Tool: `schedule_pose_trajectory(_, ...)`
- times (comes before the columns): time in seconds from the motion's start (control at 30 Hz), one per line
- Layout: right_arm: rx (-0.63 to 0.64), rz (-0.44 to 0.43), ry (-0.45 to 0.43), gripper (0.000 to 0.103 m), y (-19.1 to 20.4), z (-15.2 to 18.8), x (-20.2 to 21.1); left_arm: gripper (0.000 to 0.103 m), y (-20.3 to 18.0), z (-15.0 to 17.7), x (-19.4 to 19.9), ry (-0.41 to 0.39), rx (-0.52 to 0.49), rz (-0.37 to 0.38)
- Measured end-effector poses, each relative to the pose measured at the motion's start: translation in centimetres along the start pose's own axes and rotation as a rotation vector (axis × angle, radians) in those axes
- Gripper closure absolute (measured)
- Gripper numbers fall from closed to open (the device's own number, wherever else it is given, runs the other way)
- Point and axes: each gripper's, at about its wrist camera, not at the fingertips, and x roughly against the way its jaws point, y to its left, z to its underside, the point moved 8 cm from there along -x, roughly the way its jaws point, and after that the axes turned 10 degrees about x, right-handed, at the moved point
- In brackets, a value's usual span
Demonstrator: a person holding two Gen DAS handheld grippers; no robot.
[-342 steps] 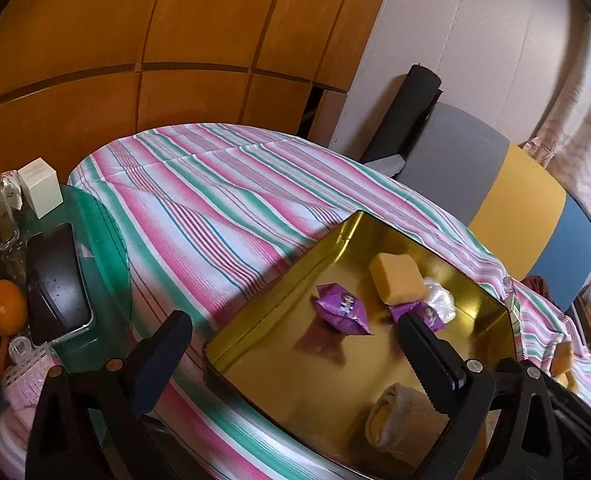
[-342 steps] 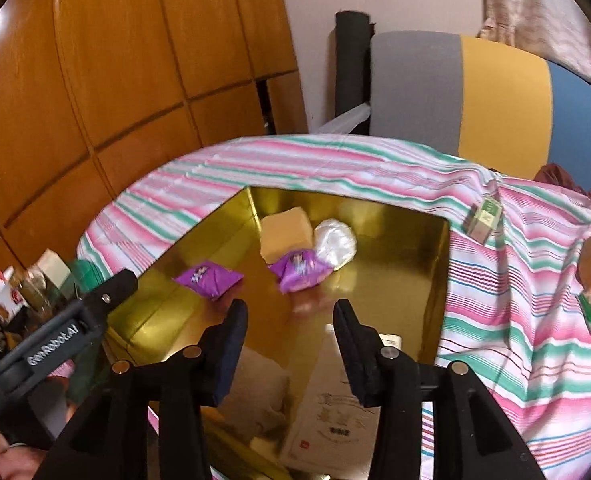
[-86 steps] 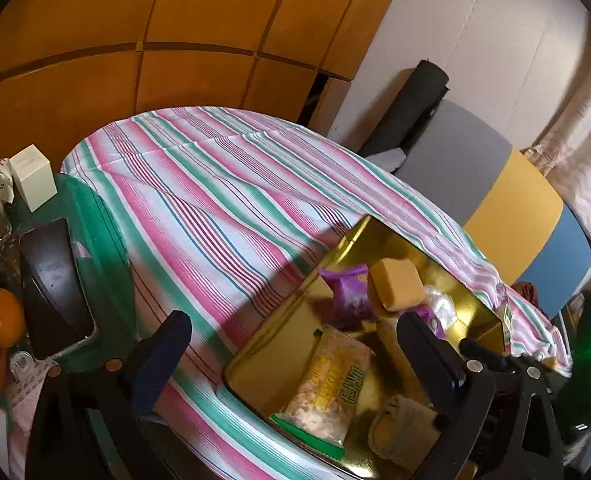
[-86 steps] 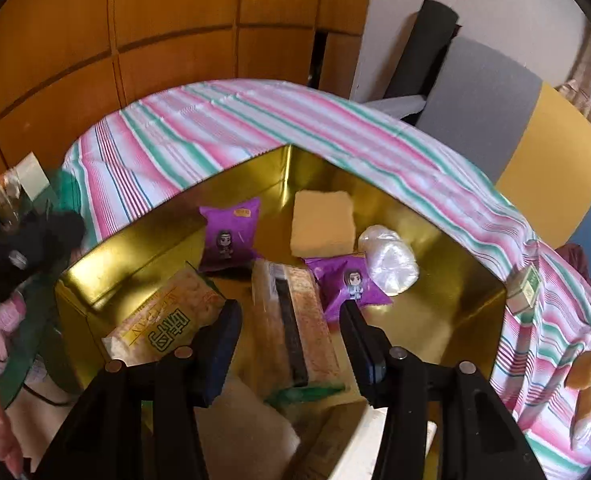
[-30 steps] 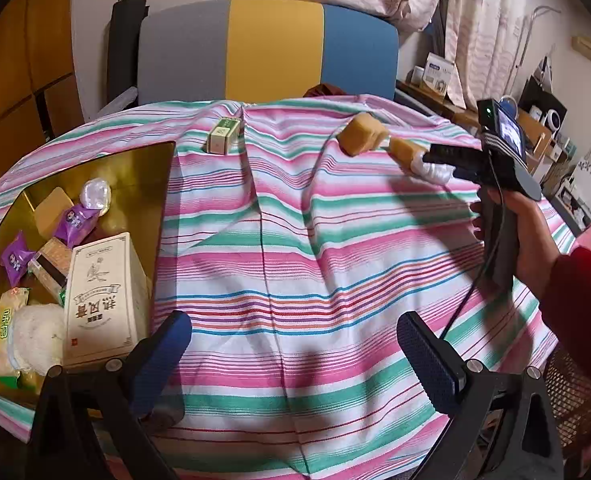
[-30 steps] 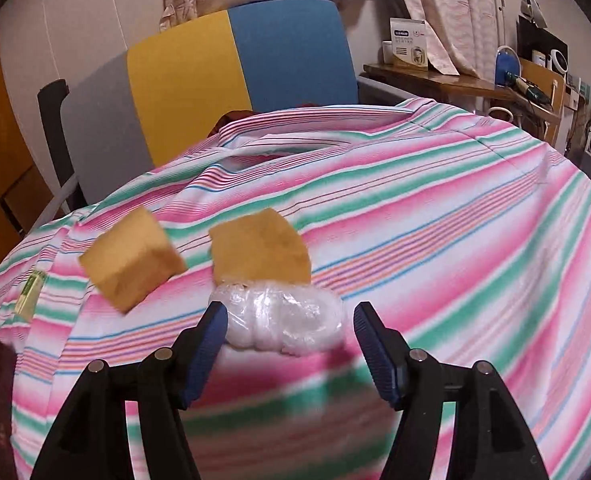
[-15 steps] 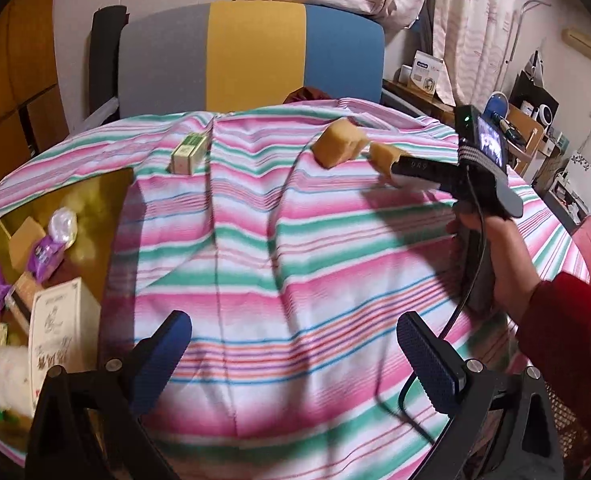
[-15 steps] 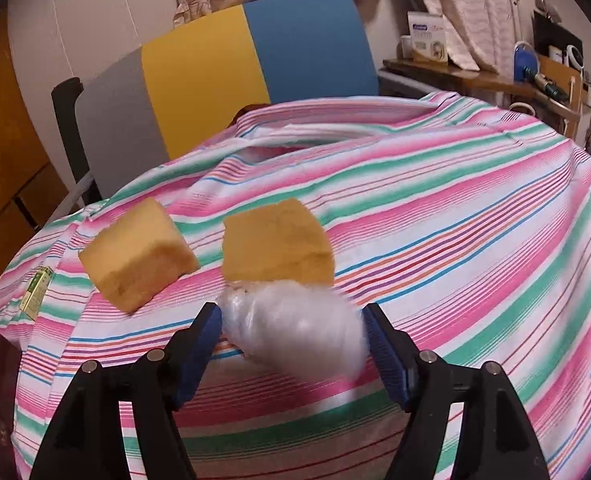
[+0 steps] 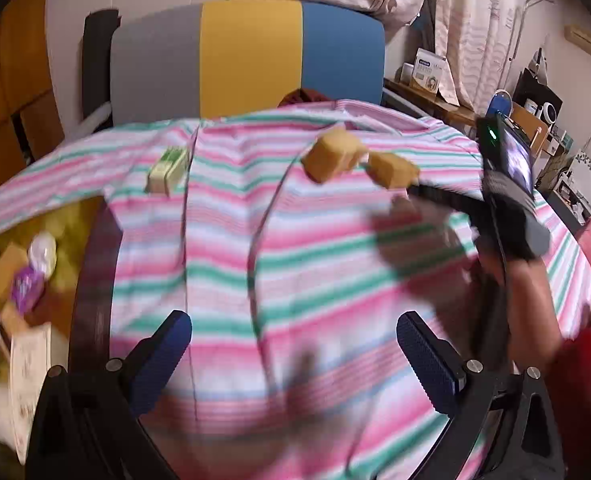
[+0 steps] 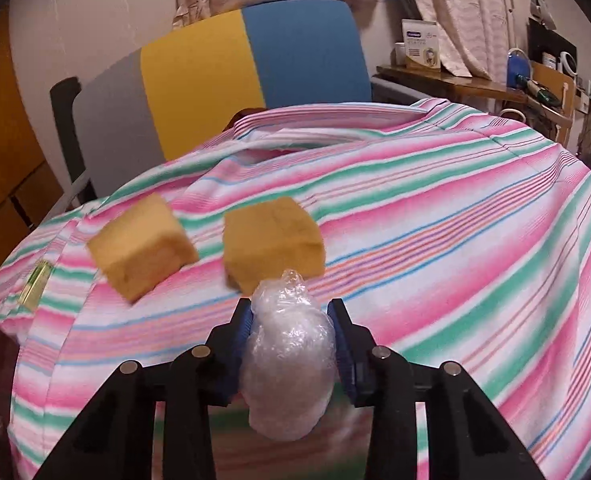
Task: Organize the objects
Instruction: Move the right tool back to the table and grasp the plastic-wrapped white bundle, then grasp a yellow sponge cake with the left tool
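Your right claw (image 10: 291, 320) has just been closing and now pinches a clear plastic-wrapped bundle (image 10: 289, 360) between its blue pads, the bundle bulging above and below them over the striped tablecloth (image 10: 455, 240). Just ahead of that claw, one yellow sponge block (image 10: 273, 236) sits almost touching the bundle's top, and a second sponge block (image 10: 141, 246) lies ahead to the left, apart from the first. Your left claw (image 9: 295, 344) stands wide open with nothing between its pads. Far ahead of it to the left lies a small green box (image 9: 167, 170); at its left, the gold tray (image 9: 75, 224) holds blurred packets.
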Motion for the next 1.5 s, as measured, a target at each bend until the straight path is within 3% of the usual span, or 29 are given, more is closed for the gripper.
schedule_pose_trajectory(0.13,-0.029,-0.001,-0.021,0.065,-0.6,0.5,0.9,0.000,-1.4,-3.3,-2.5,-0.037,-0.041,-0.015)
schedule_pose_trajectory(0.3,-0.152,0.020,-0.010,0.065,-3.1,1.6,0.5,0.000,-3.3,-7.9,-7.1,-0.088,-0.083,-0.038)
schedule_pose_trajectory(0.43,-0.220,-0.004,-0.027,0.065,-4.3,2.0,0.4,0.000,-4.4,-9.9,-11.2,-0.063,-0.110,-0.060)
schedule_pose_trajectory(0.63,-0.210,0.009,-0.033,0.065,-4.1,2.1,0.4,0.001,-5.6,-12.1,-15.5,-0.106,-0.187,-0.132)
schedule_pose_trajectory(0.67,-0.210,0.010,-0.035,0.065,-4.2,2.0,0.3,0.003,-5.8,-12.1,-16.1,-0.106,-0.206,-0.142)
schedule_pose_trajectory(0.77,-0.199,0.021,-0.033,0.065,-4.1,2.1,0.2,0.023,-6.4,-11.8,-17.4,-0.091,-0.248,-0.142)
schedule_pose_trajectory(0.8,-0.195,0.026,-0.032,0.065,-4.1,2.0,0.2,0.034,-6.5,-11.5,-17.8,-0.079,-0.256,-0.145)
schedule_pose_trajectory(0.83,-0.190,0.031,-0.031,0.065,-4.0,2.0,0.2,0.047,-6.6,-11.4,-18.0,-0.071,-0.261,-0.140)
schedule_pose_trajectory(0.9,-0.187,0.034,-0.031,0.065,-4.1,2.0,0.2,0.061,-6.6,-11.2,-17.9,-0.070,-0.259,-0.116)
schedule_pose_trajectory(1.13,-0.169,0.056,-0.026,0.065,-4.0,2.1,0.2,0.062,-5.2,-9.4,-16.2,-0.093,-0.255,-0.087)
schedule_pose_trajectory(1.37,-0.139,0.084,-0.024,0.065,-3.7,1.9,0.3,0.062,-2.4,-7.3,-12.4,-0.174,-0.187,-0.114)
schedule_pose_trajectory(1.5,-0.103,0.103,-0.066,0.065,-3.1,1.4,1.2,0.063,-2.8,-6.2,-10.4,-0.225,-0.214,-0.120)
